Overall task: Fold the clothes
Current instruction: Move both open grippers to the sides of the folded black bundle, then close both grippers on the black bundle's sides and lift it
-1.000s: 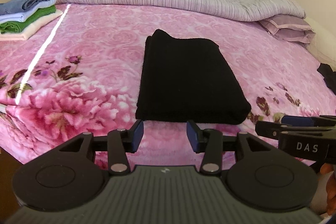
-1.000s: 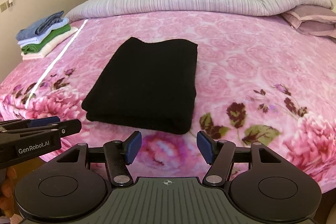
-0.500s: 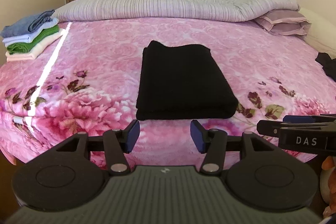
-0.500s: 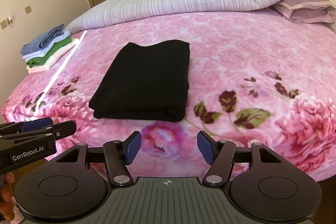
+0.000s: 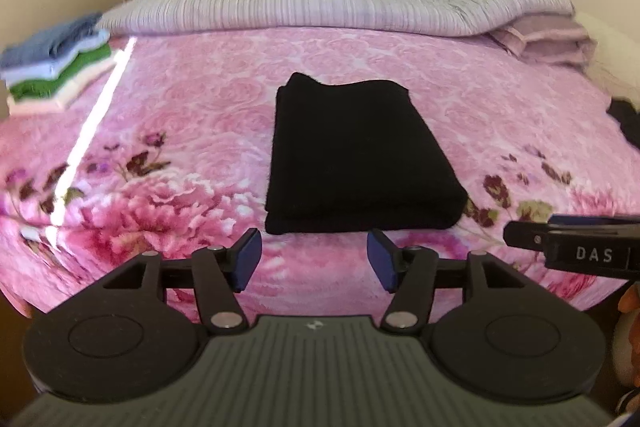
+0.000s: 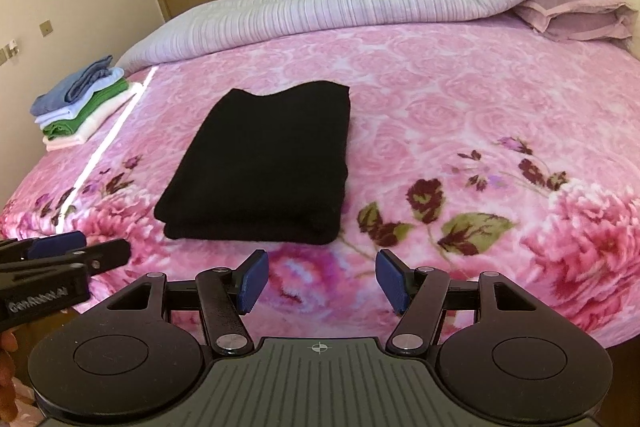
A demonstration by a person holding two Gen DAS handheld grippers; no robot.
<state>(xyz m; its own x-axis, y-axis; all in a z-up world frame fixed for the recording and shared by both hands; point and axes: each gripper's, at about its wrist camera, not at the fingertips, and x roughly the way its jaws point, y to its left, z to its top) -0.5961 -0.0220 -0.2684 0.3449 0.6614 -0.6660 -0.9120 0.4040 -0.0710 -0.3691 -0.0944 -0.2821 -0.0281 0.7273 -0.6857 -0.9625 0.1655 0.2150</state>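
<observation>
A black garment (image 5: 358,155) lies folded in a neat rectangle on the pink bedspread (image 5: 192,131), near its front edge. The left gripper (image 5: 314,259) and right gripper (image 6: 319,281) hover just short of it, both with jaws spread and empty. 1 stack (image 6: 82,103) of folded clothes sits far left.

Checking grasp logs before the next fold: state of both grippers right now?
Left gripper: open, holding nothing, short of the folded black garment.
Right gripper: open, holding nothing, also short of the garment.
</observation>
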